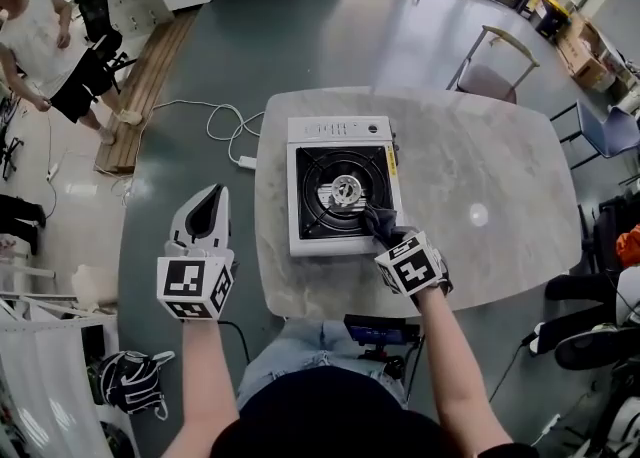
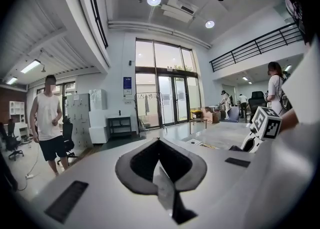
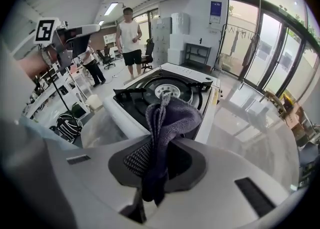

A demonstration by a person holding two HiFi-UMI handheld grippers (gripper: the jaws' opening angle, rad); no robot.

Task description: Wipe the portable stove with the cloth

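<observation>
The right tongs (image 3: 159, 145) pinch the dark cloth (image 3: 172, 115), holding it over the near right corner of the stove (image 1: 340, 191), which sits on the bench (image 1: 480, 166). The left tongs (image 2: 161, 170) are pressed together and empty, off the bench's left edge.

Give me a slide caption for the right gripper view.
Right hand-held gripper shut on a dark cloth, held at the near edge of the portable stove.
</observation>
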